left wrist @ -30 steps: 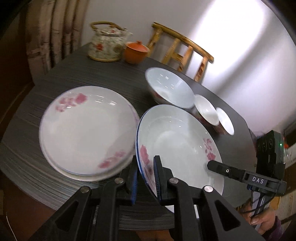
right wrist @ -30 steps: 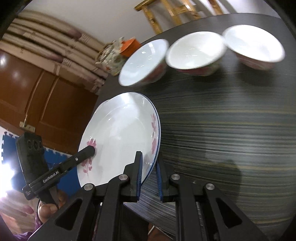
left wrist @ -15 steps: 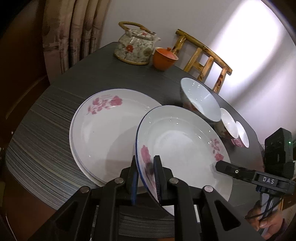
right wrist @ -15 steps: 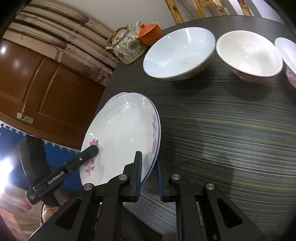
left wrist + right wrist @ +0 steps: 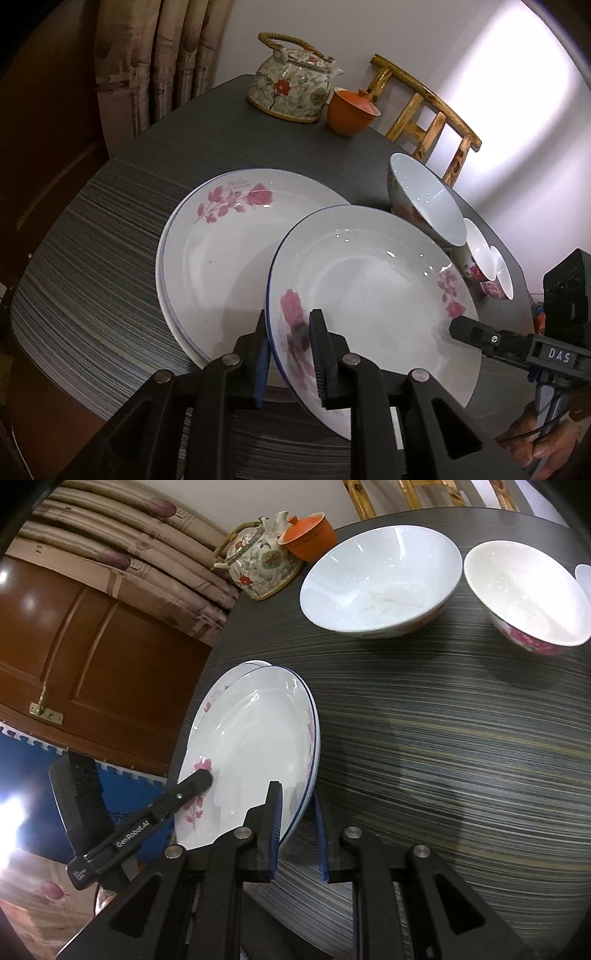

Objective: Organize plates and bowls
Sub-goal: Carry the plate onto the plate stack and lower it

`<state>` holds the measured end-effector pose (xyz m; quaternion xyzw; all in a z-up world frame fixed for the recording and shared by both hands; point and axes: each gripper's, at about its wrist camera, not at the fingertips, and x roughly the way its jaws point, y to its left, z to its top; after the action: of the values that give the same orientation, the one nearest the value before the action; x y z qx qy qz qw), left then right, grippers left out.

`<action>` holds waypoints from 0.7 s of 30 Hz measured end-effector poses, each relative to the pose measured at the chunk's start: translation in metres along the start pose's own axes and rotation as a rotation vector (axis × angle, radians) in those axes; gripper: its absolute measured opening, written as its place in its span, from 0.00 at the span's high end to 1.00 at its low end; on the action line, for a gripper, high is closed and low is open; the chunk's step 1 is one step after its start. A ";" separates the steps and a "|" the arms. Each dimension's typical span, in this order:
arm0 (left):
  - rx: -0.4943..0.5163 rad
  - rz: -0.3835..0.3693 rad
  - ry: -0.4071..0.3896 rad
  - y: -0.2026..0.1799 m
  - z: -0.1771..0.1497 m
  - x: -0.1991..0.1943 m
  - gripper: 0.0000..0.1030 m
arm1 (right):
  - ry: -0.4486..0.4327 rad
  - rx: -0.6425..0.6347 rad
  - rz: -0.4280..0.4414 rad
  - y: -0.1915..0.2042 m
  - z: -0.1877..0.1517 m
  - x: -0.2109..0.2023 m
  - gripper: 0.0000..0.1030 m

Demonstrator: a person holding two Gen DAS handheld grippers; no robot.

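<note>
A white plate [image 5: 369, 280] with pink roses and a blue rim hangs tilted, its far left edge over a stack of matching plates [image 5: 221, 240] on the dark table [image 5: 110, 258]. My left gripper [image 5: 288, 321] grips its near rim; the jaws are opening, with the rim still between the pads. My right gripper [image 5: 295, 790] is shut on the opposite rim of the same plate [image 5: 255, 746]. In the left wrist view its finger [image 5: 458, 325] lies on the plate's right side. A large white bowl [image 5: 380, 576] and two small rose bowls [image 5: 524, 594] stand beyond.
A floral teapot [image 5: 291, 88] and an orange lidded cup [image 5: 351, 114] stand at the table's far edge, with a wooden chair [image 5: 424, 110] behind. Curtains and a brown door [image 5: 92, 657] flank the left side. A hand [image 5: 535, 443] holds the right gripper.
Both grippers carried the plate left and down until it overlaps the stack. The bowls have slid right in the left wrist view. The left jaws stand a little wider.
</note>
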<state>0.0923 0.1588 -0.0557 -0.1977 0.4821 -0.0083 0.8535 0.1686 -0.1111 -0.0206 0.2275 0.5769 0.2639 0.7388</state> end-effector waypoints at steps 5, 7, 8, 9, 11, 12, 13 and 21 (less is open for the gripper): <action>-0.008 0.021 -0.009 0.004 0.001 0.001 0.77 | 0.003 0.024 0.024 -0.001 0.004 0.002 0.84; -0.008 0.031 -0.014 0.004 0.001 0.000 0.74 | 0.006 0.025 0.026 0.001 0.005 0.004 0.84; -0.008 0.040 -0.021 0.003 0.002 -0.002 0.71 | 0.005 0.022 0.023 0.003 0.005 0.005 0.84; -0.004 0.052 -0.037 0.002 0.003 -0.005 0.68 | 0.005 0.022 0.023 0.003 0.005 0.005 0.84; 0.013 0.080 -0.076 0.000 0.004 -0.013 0.64 | 0.006 0.026 0.029 0.004 0.006 0.006 0.84; 0.025 0.101 -0.101 -0.002 0.005 -0.019 0.63 | 0.006 0.024 0.028 0.005 0.006 0.006 0.84; 0.032 0.116 -0.121 -0.003 0.006 -0.023 0.63 | 0.005 0.022 0.027 0.007 0.007 0.007 0.84; 0.026 0.117 -0.123 0.000 0.010 -0.025 0.61 | 0.002 0.012 0.023 0.014 0.012 0.011 0.82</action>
<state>0.0871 0.1675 -0.0309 -0.1579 0.4392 0.0476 0.8831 0.1803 -0.0941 -0.0172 0.2384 0.5767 0.2693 0.7336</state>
